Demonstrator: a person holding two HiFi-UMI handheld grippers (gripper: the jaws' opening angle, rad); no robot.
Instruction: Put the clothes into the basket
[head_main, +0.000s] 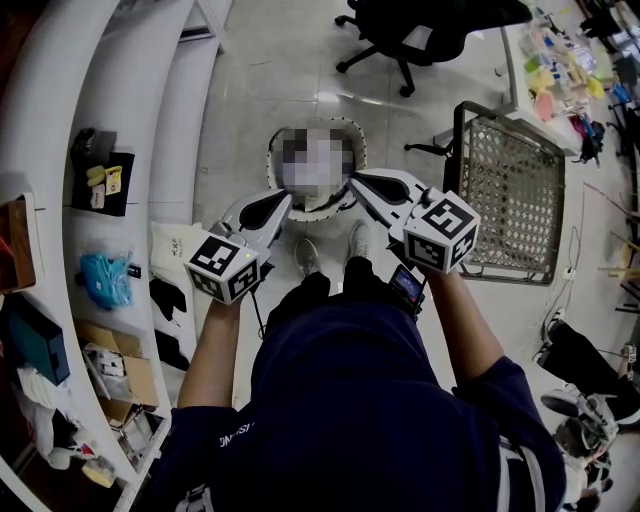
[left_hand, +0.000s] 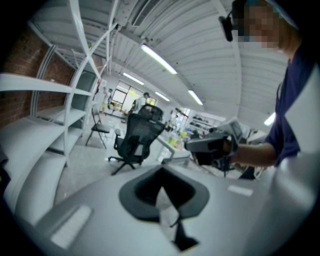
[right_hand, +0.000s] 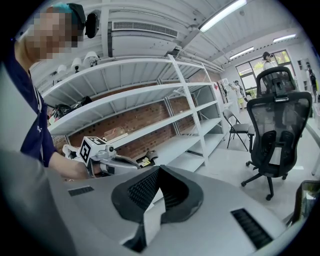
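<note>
The basket (head_main: 274, 150) sits on the pale floor (head_main: 262, 70) just ahead of my operator's shoes (head_main: 306, 256), dead centre in the head view. Its mouth faces straight up at the camera. The white rim reads as nearly round from above, so I can't pick out a long axis, and I can't tell what lies inside it. Both tools point toward it from either side. The left gripper (head_main: 284, 198) angles in from the lower left with its tip at the basket's near left edge. Its own view shows the jaws pressed together with nothing between them. The right gripper (head_main: 356, 179) comes in from the lower right, tip over the near right edge. Its jaws are also closed and empty, and the two tips stay apart from each other. To the right stands a black-framed mesh cart (head_main: 515, 185), with an office chair (head_main: 400, 40) beyond it. White shelving (head_main: 50, 150) curves down the left side and carries a crumpled blue bundle (head_main: 105, 280); I can't tell whether that is clothing.
</note>
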